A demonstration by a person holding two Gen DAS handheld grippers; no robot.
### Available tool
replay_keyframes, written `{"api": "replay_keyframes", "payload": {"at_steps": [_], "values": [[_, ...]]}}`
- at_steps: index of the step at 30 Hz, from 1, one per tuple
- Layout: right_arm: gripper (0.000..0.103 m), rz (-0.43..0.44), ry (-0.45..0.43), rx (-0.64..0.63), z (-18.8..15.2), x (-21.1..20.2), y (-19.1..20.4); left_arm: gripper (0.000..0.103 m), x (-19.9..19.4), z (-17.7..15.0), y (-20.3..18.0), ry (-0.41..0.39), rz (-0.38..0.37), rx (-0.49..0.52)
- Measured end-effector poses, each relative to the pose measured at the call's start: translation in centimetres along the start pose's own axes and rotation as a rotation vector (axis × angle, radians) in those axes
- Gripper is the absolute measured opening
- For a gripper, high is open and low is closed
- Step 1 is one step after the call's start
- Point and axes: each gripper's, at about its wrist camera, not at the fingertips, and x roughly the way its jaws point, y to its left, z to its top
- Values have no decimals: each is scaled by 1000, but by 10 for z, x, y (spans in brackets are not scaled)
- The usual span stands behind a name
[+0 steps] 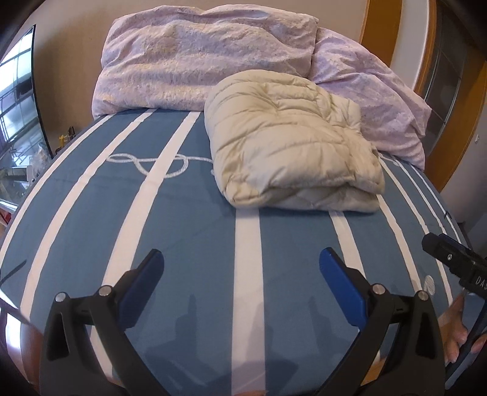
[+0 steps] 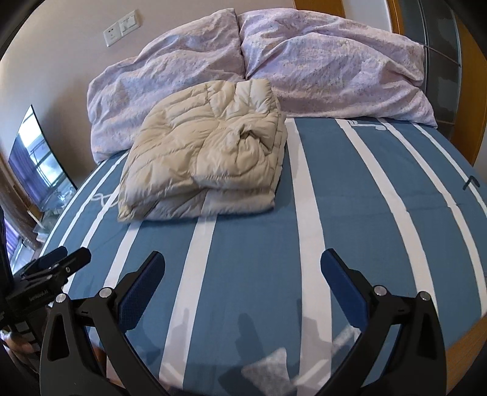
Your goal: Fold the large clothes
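A cream quilted puffer jacket (image 1: 292, 143) lies folded into a thick bundle on the blue bed sheet with white stripes (image 1: 188, 213), toward the head of the bed. It also shows in the right wrist view (image 2: 207, 164). My left gripper (image 1: 242, 259) is open and empty above the sheet, well short of the jacket. My right gripper (image 2: 243, 260) is open and empty too, near the foot of the bed. Each gripper shows at the edge of the other's view, the right one (image 1: 450, 259) and the left one (image 2: 54, 265).
A crumpled lilac duvet and pillows (image 1: 207, 58) lie piled behind the jacket against the wall. A screen (image 2: 39, 158) stands left of the bed. A wooden door frame (image 1: 444, 121) is on the right. A wall socket (image 2: 121, 27) is above the pillows.
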Motion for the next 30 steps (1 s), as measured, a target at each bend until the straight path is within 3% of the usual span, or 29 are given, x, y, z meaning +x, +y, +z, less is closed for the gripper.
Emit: {"api": "replay_keyframes", "payload": {"at_steps": [8, 16, 30], "values": [[102, 7, -11, -43, -4, -40, 13, 101, -44, -3, -8, -15, -29, -15], [102, 47, -19, -62, -2, -64, 28, 101, -65, -5, -21, 2, -55, 12], [102, 85, -26, 7, 2, -73, 19, 101, -81, -1, -23, -26, -117, 0]]}}
